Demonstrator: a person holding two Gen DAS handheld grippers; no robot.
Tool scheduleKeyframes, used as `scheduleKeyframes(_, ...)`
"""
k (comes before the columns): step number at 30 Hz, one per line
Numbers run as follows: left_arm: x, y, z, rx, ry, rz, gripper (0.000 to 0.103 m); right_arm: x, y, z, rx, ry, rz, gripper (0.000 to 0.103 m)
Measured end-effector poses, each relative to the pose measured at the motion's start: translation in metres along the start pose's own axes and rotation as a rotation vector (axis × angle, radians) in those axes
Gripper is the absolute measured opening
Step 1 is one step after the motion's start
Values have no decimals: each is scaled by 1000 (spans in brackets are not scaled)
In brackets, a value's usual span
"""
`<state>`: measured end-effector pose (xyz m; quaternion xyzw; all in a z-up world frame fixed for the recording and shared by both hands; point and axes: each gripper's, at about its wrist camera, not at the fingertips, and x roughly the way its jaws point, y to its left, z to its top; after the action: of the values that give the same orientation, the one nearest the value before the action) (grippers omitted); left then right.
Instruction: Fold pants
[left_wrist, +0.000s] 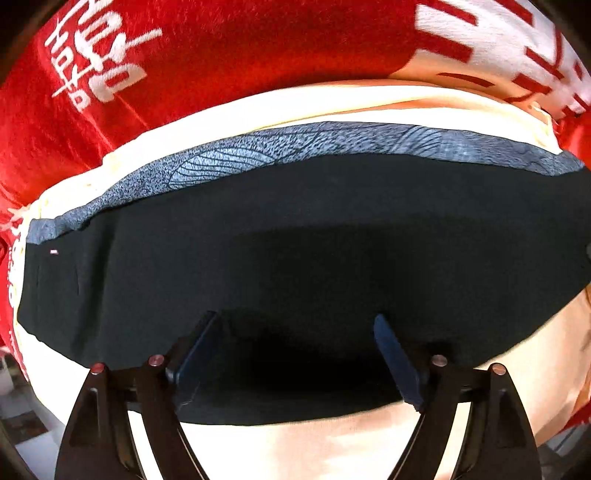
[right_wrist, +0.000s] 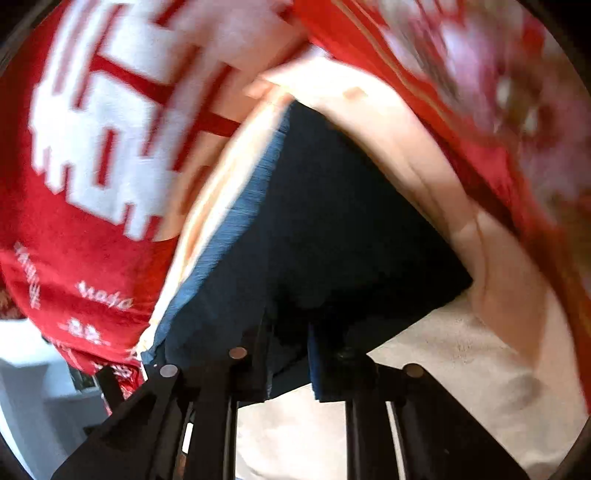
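Observation:
The dark navy pants (left_wrist: 295, 236) lie folded in a flat band on a cream cloth (left_wrist: 295, 443), with a grey-blue patterned layer (left_wrist: 258, 155) showing along their far edge. My left gripper (left_wrist: 297, 325) is open, its fingers spread just over the near edge of the pants. In the blurred right wrist view the pants (right_wrist: 332, 221) run away from my right gripper (right_wrist: 288, 354), whose fingers are close together with dark fabric between them at the near edge.
A red blanket with white lettering (left_wrist: 184, 55) lies under and around the cream cloth, also in the right wrist view (right_wrist: 92, 166). A pale floor and furniture (right_wrist: 29, 369) show at the lower left.

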<state>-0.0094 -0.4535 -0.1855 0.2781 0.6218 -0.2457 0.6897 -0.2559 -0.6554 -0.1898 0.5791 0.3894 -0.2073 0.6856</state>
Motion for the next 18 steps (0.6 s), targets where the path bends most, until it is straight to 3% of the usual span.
scheduleKeyframes(4,2,-2,-10,55,15,10,85,13,-18,-11,-20,87,-111,21)
scheduleKeyframes(5,2,-2,-10,57,15,16,85,17,-23,-11,-7,103,-81,21)
scheduleKeyframes(7,-3,-2,-6,45,7,6,85,7,-21,-9,-17,109,-93,39)
scheduleKeyframes(8,-7,-2,-4,38,-3,-5,85,-4,-14,-10,-64,101,-150,39)
scheduleKeyframes(10,-15,-6,2,40,-32,-29,85,-25,0,-13,-137,69,-132,38)
scheduleKeyframes(13,-17,-24,16,75,-81,-23,85,-35,29,-3,-264,4,-172,36)
scheduleKeyframes(18,-2,-46,39,51,-97,-29,85,4,49,46,-369,-15,-242,26)
